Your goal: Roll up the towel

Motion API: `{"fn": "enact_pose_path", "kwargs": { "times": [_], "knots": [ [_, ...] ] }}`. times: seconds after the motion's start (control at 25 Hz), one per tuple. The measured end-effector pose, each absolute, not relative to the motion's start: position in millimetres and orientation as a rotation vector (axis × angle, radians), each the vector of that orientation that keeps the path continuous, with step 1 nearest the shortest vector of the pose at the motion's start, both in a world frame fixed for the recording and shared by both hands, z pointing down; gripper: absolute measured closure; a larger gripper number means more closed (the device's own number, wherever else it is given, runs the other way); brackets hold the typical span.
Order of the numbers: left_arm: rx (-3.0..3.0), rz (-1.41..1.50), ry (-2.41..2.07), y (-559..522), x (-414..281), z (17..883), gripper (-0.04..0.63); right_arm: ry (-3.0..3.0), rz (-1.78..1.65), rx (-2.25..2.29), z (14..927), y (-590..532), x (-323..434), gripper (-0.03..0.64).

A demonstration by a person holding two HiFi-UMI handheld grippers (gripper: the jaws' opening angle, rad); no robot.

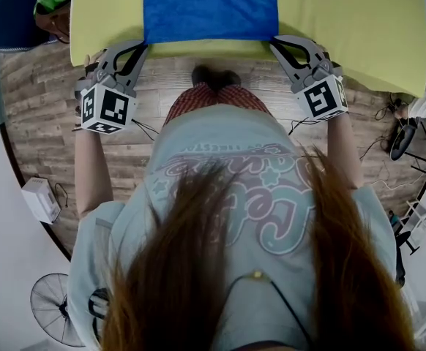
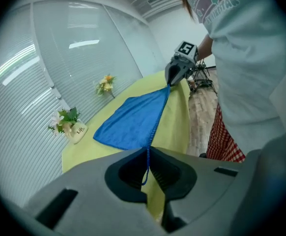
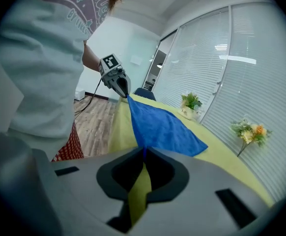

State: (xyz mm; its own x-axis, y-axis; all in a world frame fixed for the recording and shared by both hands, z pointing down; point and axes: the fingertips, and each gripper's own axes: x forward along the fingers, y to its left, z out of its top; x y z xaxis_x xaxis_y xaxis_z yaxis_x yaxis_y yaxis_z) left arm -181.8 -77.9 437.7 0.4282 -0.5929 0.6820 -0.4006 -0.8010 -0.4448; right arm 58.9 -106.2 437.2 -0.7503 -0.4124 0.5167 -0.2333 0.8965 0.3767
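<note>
At the upper left of the head view, the left gripper (image 1: 141, 44) has its fingers closed on the near left corner of the blue towel (image 1: 210, 9). In its own view only the hem edge sits in the pinch. The towel lies flat at top centre, on the yellow cover (image 1: 359, 28) of the worktop, with its near edge along the worktop's edge. At the upper right, the right gripper (image 1: 275, 41) is likewise closed on the near right corner.

Both bites look thin, so a corner could slip free once the edge is lifted and turned over, and the roll would then start crooked. In the right gripper view yellow shows just under the blue at the pinch. The cover may be caught with the towel, though I cannot tell. If it is, it would drag along and could upset the small flower pot (image 2: 76, 131) standing near the towel's far corner. Hands moving unevenly would give a skewed roll.

The pot reads "Life". Each gripper's cube carries black-and-white square markers, with no words. The shirt print is partly hidden by hair and I cannot read it with confidence.
</note>
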Motion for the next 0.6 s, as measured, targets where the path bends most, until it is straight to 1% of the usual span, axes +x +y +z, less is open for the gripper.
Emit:
{"fn": "enact_pose_path", "kwargs": {
  "times": [0.48, 0.6],
  "knots": [
    [-2.506, -1.296, 0.948, -82, -183, 436, 0.575, -2.505, -0.348, 0.523, 427, -110, 62, 0.595],
    [-2.524, -1.283, 0.95, -83, -184, 432, 0.575, -2.492, -0.387, 0.501, 423, -114, 60, 0.595]
  ]
}}
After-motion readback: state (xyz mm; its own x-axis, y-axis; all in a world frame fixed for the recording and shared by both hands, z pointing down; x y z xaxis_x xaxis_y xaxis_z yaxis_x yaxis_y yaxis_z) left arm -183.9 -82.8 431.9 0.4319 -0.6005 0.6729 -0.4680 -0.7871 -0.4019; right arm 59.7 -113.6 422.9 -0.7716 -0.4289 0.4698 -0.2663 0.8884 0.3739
